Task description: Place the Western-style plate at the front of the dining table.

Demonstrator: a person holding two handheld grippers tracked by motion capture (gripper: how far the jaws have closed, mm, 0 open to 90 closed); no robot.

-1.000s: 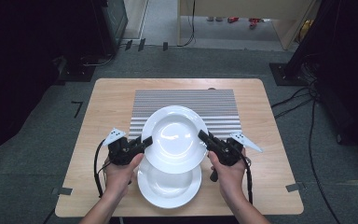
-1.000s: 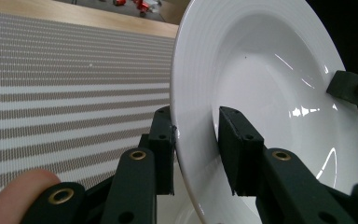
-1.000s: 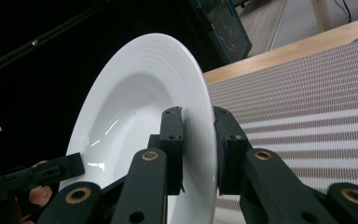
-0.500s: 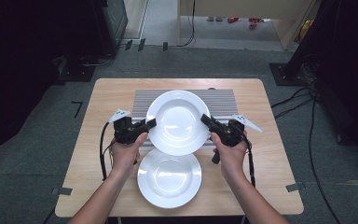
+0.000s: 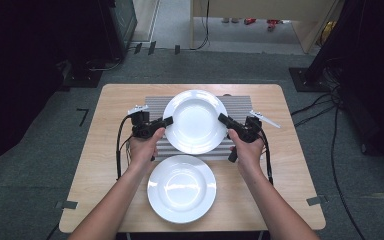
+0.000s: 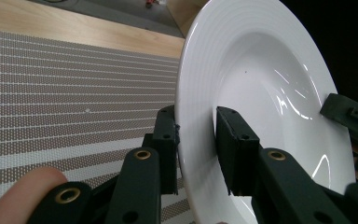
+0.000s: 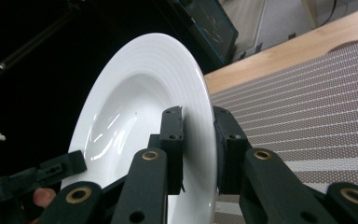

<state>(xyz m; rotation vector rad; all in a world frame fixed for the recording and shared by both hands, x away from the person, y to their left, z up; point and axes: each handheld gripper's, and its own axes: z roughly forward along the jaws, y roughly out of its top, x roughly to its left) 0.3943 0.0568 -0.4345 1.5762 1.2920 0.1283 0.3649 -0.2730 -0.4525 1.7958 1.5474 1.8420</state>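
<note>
- Since a second ago, we see the upper plate (image 5: 195, 120) carried toward the far side of the table (image 5: 290, 170): then it overlapped the plate lying near us, and now the two are apart, with a strip of mat showing between them.
- Both hands have gone forward with it, the left gripper (image 5: 161, 123) at the plate's left rim and the right gripper (image 5: 224, 121) at its right rim.
- In the left gripper view the jaws stand either side of the rim; one jaw presses the underside, while the other seems to leave a narrow gap on the upper face, so we read it as clamped on the rim, though loosely.
- In the right gripper view the jaws are pinched tight on the rim of the same plate (image 7: 140, 126), one on each face.
- The plate hangs between the two grippers above the striped mat (image 5: 237, 107); we cannot tell whether it has touched down.
- The second plate (image 5: 181, 188) rests flat on the bare wood at the near edge, untouched by either gripper.
- We judge the lift off the stack and the carry as done.
- What is left, as we see it, is lowering the plate onto the mat and letting go on both sides.
</note>
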